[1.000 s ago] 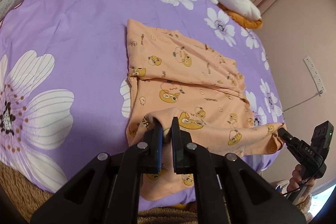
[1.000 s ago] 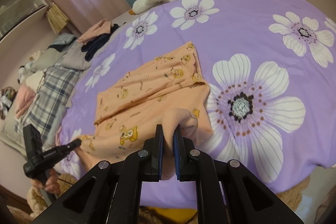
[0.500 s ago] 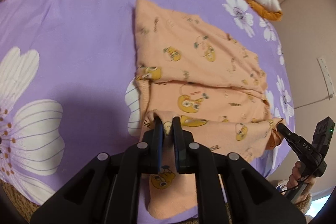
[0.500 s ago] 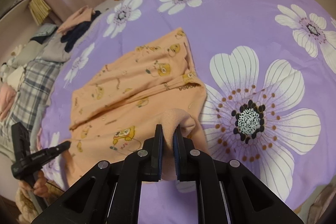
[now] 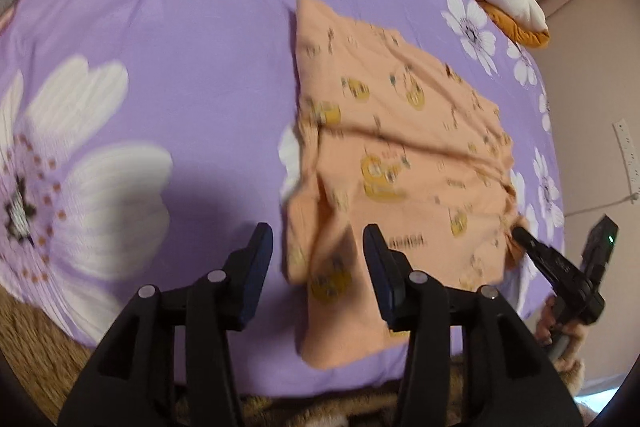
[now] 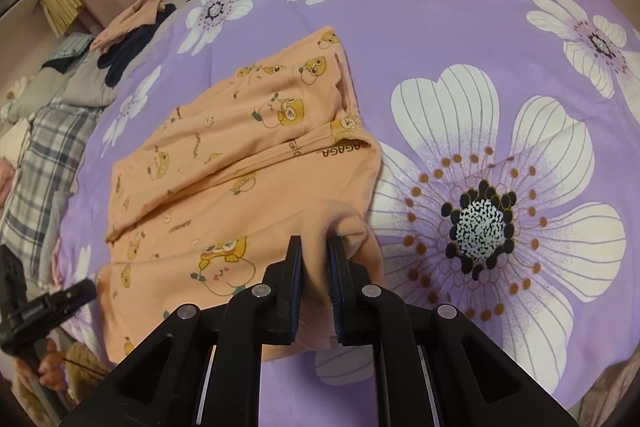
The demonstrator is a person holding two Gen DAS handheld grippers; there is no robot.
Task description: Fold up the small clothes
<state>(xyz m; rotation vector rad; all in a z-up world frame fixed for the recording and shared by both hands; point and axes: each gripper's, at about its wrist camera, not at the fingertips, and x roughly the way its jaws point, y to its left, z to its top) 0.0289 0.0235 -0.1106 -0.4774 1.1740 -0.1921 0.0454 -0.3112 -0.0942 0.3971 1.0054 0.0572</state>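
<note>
Left claw (image 5: 318, 251) spread wide, gripping nothing, orange garment (image 5: 400, 155) corner beneath. Right claw (image 6: 314, 269) clenched on hem, likely holding fold flat on bed (image 6: 460, 39).

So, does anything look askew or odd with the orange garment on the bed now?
Yes. The orange garment is held unevenly: the right gripper pinches one corner, the left gripper is open. Its near edge droops, rumpled, over the edge of the bed.
</note>
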